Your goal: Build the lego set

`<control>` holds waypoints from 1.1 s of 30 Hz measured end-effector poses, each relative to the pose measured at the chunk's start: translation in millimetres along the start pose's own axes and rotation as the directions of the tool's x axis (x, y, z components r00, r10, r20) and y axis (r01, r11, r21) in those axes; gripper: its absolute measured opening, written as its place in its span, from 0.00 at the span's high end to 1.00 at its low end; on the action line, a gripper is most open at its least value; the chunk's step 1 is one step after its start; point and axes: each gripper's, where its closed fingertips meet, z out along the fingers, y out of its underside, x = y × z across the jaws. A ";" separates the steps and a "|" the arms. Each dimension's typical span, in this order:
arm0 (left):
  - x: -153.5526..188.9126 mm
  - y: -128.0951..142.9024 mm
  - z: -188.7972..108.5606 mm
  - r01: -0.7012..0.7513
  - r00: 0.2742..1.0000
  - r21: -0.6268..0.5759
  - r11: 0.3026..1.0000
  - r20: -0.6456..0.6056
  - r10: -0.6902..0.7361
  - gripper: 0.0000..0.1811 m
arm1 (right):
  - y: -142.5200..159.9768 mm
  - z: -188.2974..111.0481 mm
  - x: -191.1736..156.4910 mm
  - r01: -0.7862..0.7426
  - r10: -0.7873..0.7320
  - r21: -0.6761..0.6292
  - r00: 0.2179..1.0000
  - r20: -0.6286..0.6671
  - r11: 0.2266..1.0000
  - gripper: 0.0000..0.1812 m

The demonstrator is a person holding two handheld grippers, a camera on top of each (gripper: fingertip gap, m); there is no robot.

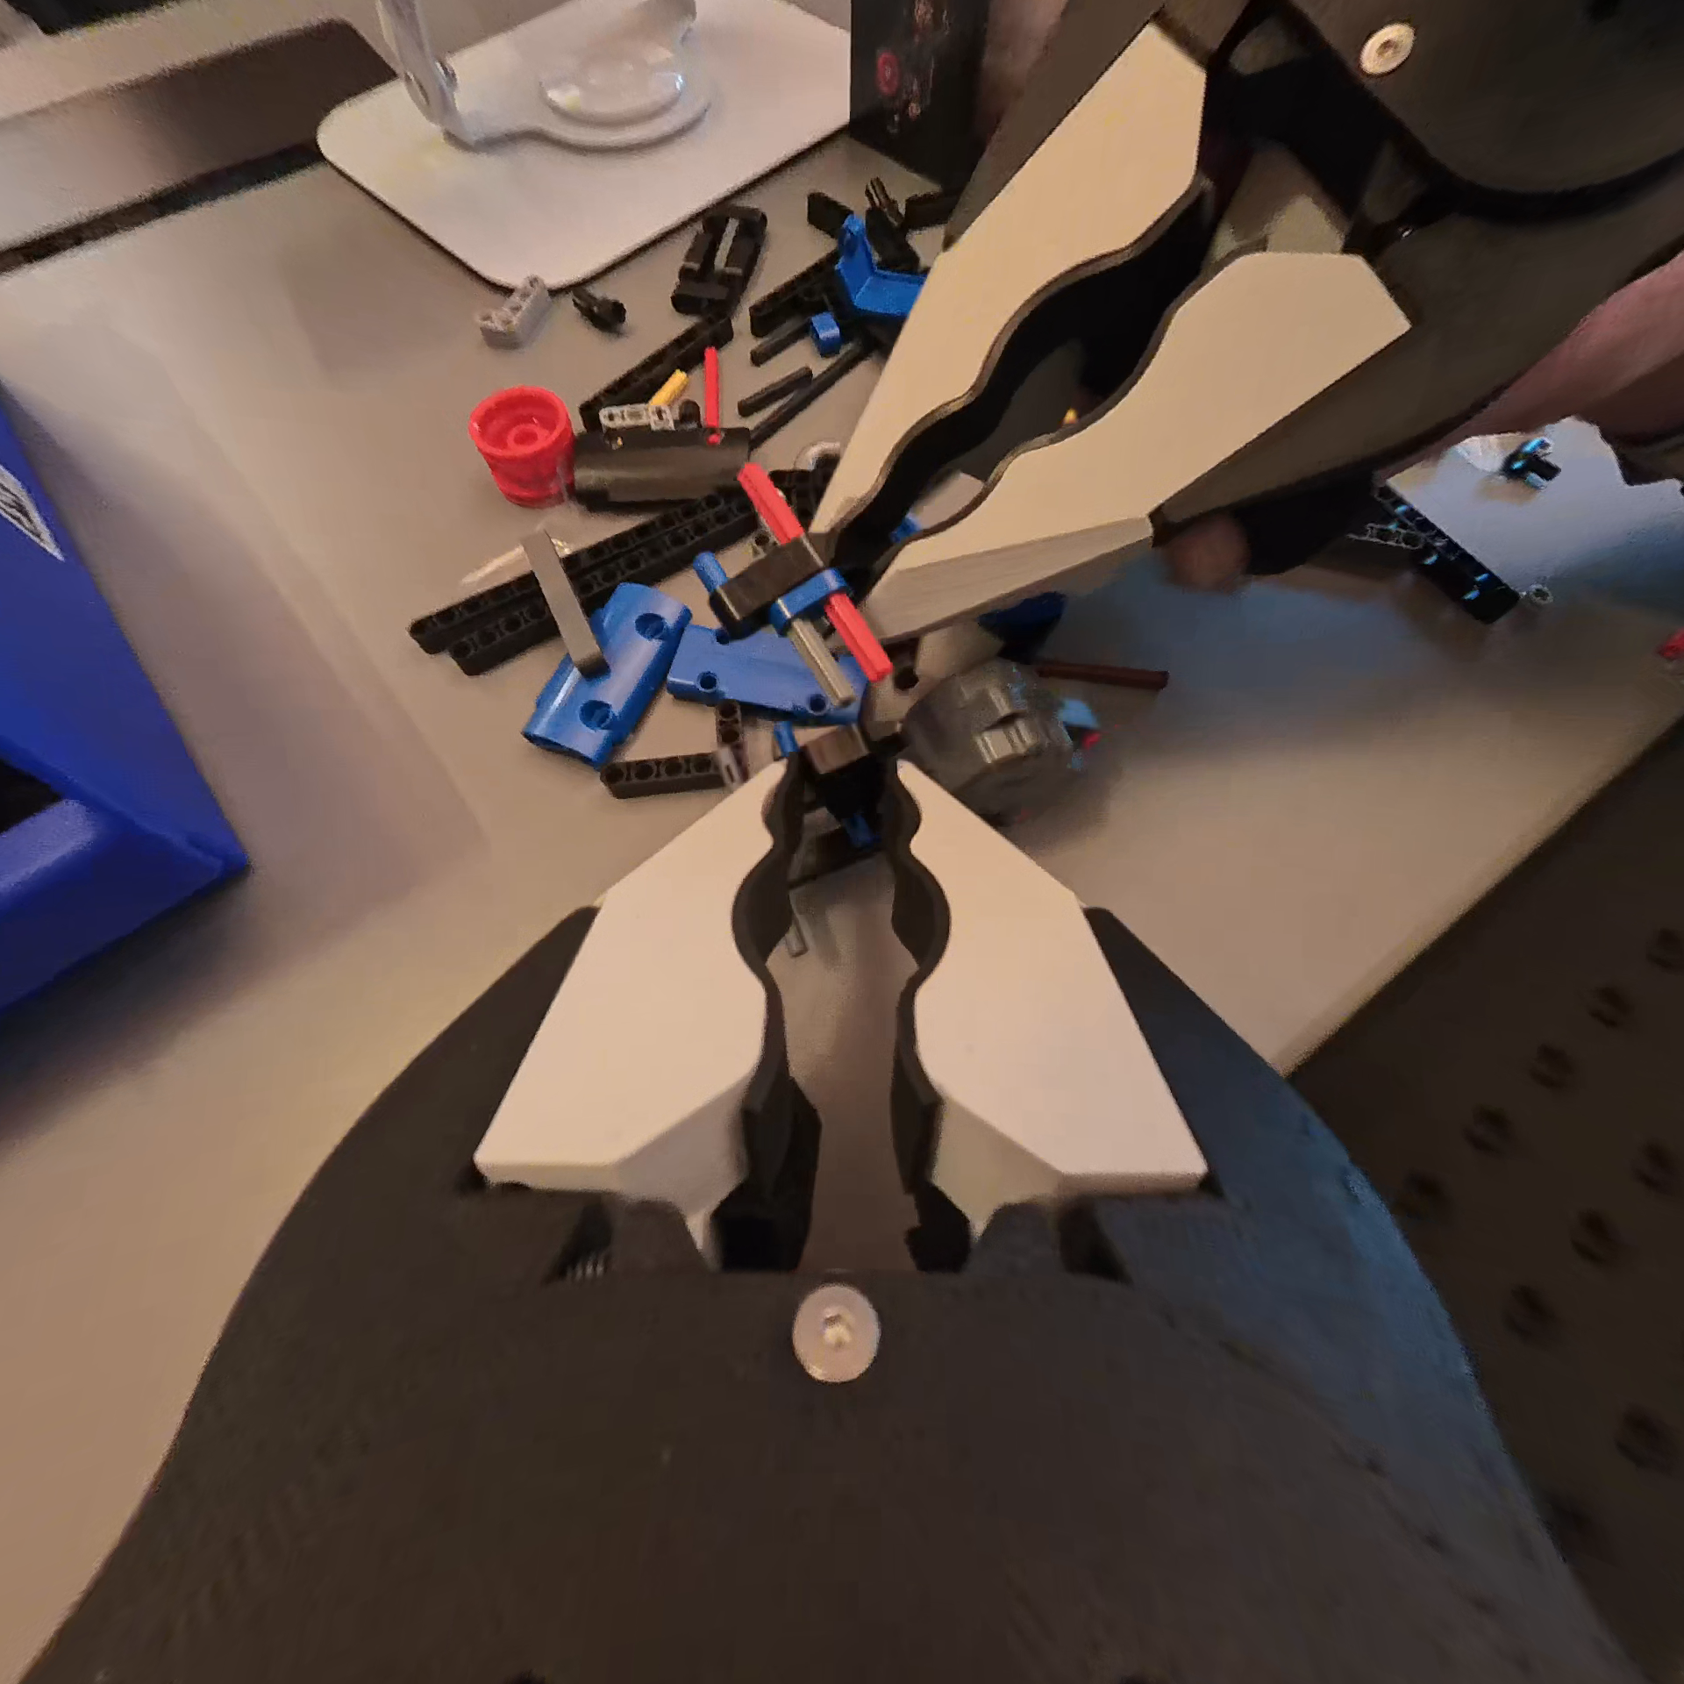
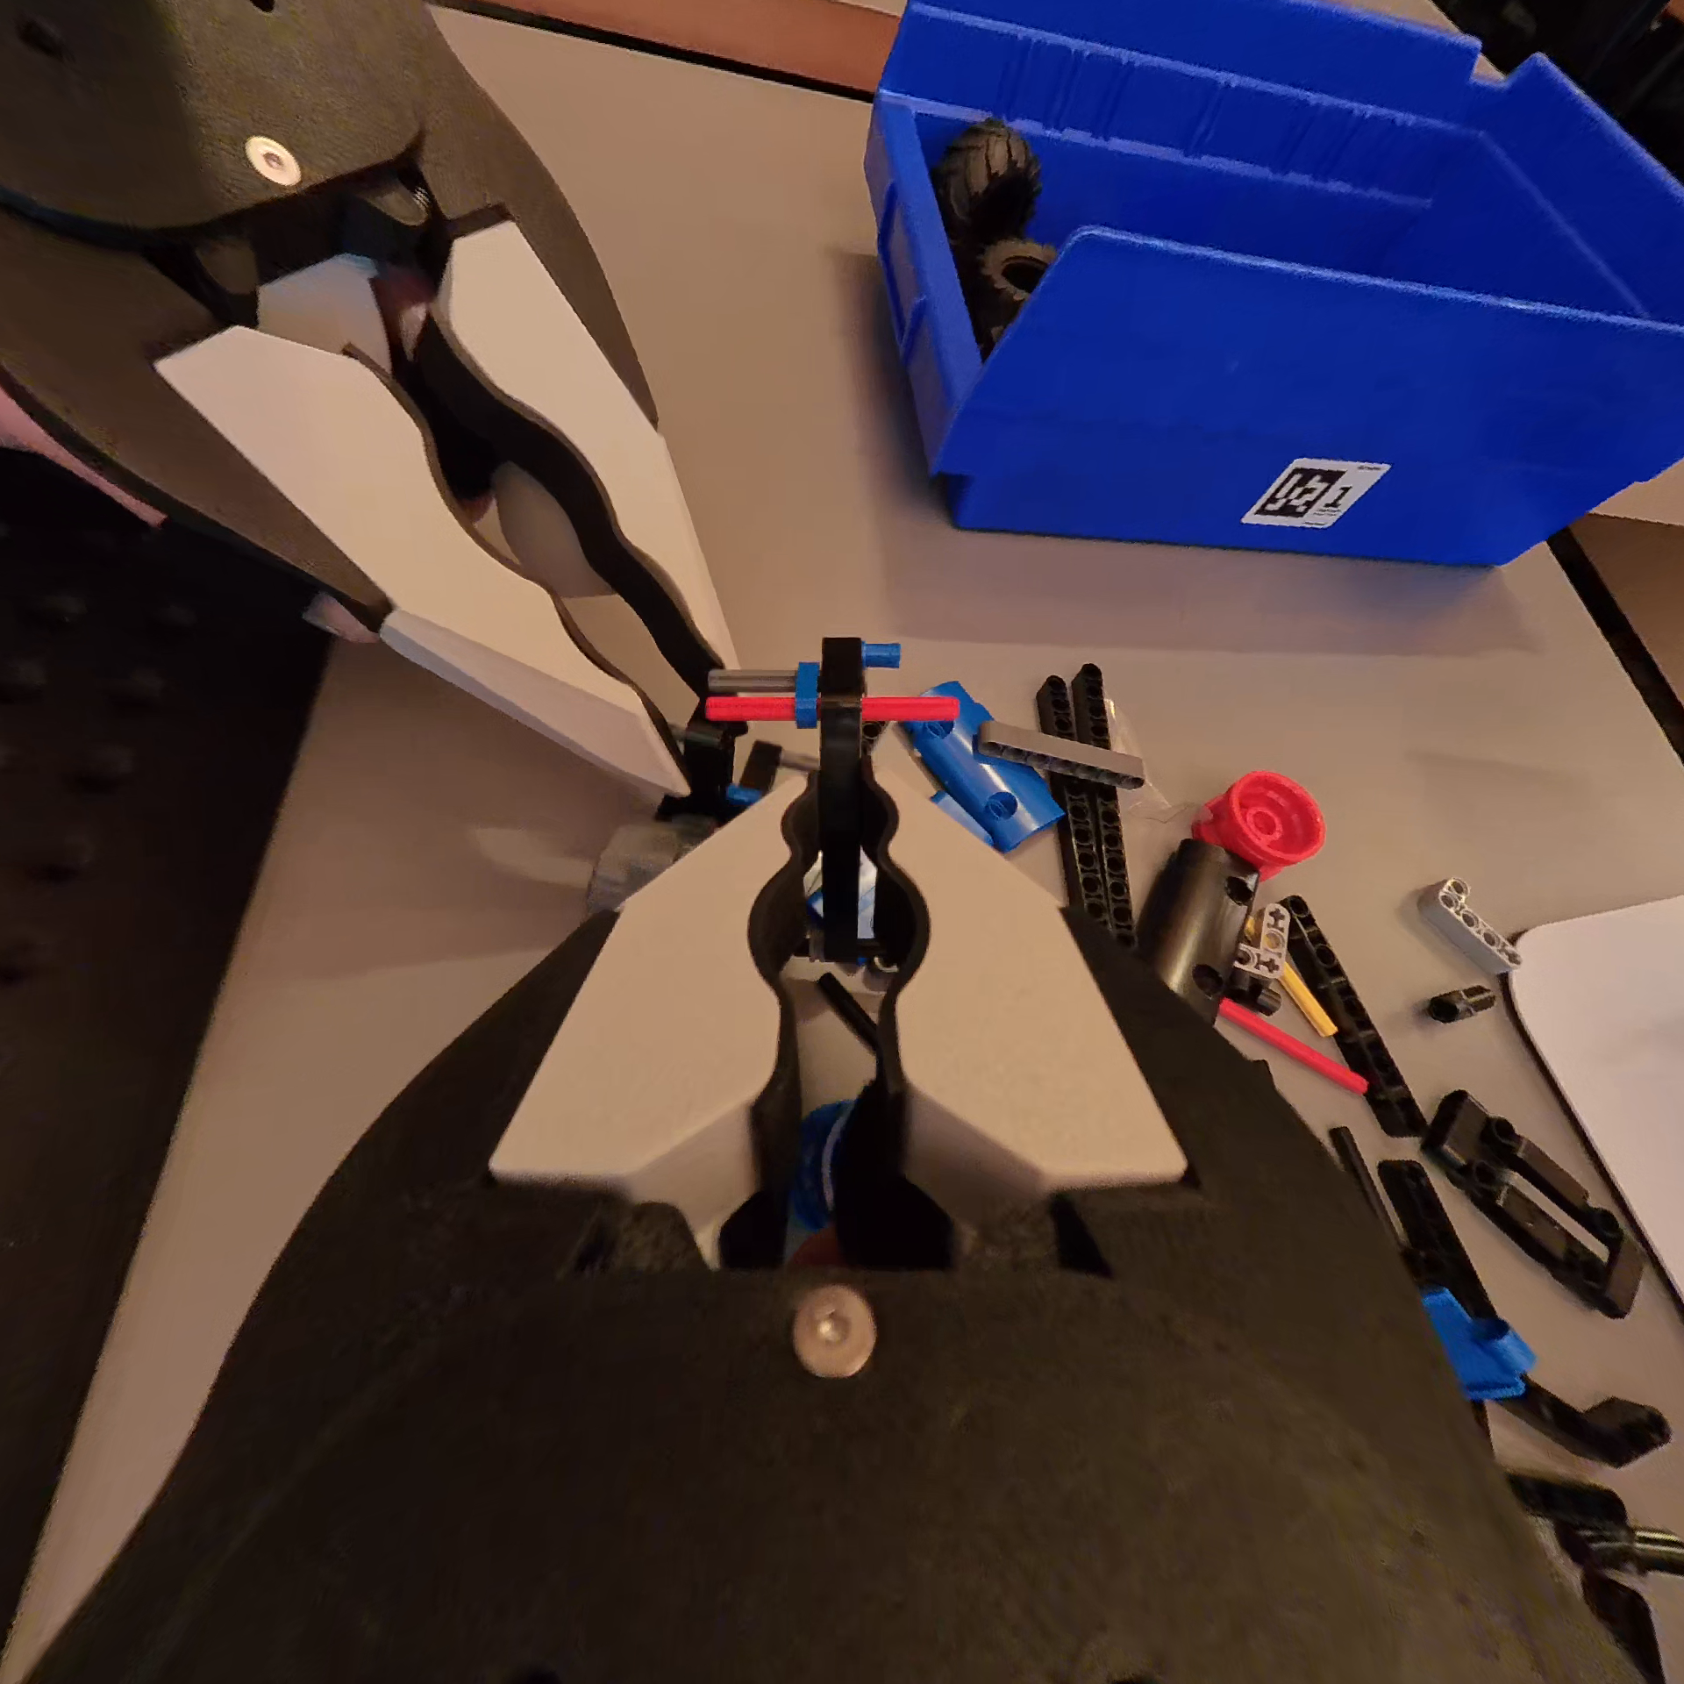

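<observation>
My right gripper [image 2: 843, 791] is shut on an upright black beam [image 2: 840, 775]. A red axle [image 2: 898, 708], a blue connector [image 2: 807, 694] and a grey axle [image 2: 752, 679] cross the beam near its top. In the left wrist view the right gripper [image 1: 843, 569] reaches in from the upper right, holding this assembly [image 1: 761, 583] above the pile. My left gripper [image 1: 843, 770] is shut on a small black piece [image 1: 838, 761] with some blue on it, just below that assembly. In the right wrist view the left gripper [image 2: 697, 775] and its piece [image 2: 711, 743] sit just left of the beam.
Loose black beams, blue panels [image 1: 606, 674], a red wheel hub [image 1: 519, 442] and a grey round part [image 1: 993, 738] lie on the grey table. A blue bin [image 2: 1276, 410] holds black tyres [image 2: 993, 182]. A white pad [image 1: 583, 164] lies at the back, and a black perforated board [image 1: 1549, 1093] at the right. Both grippers' tips are close together, under 4 cm apart.
</observation>
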 end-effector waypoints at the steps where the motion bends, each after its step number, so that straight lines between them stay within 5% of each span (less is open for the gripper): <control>1: -0.8 -2.7 -2.1 -0.017 1.000 0.019 1.000 0.007 0.017 0.92 | -0.5 -0.4 1.6 -0.007 0.007 0.003 1.000 -0.011 1.000 0.97; 15: 0.3 -54.5 -43.5 -0.202 0.979 0.388 0.899 0.086 0.183 0.93 | -46.0 -20.0 5.9 -0.018 0.037 0.194 0.995 -0.097 0.981 0.97; 33: 9.7 -84.4 -70.7 -0.256 0.967 0.590 0.766 0.141 0.215 0.93 | -82.4 -45.3 8.1 0.195 -0.111 0.239 0.940 -0.322 0.951 0.97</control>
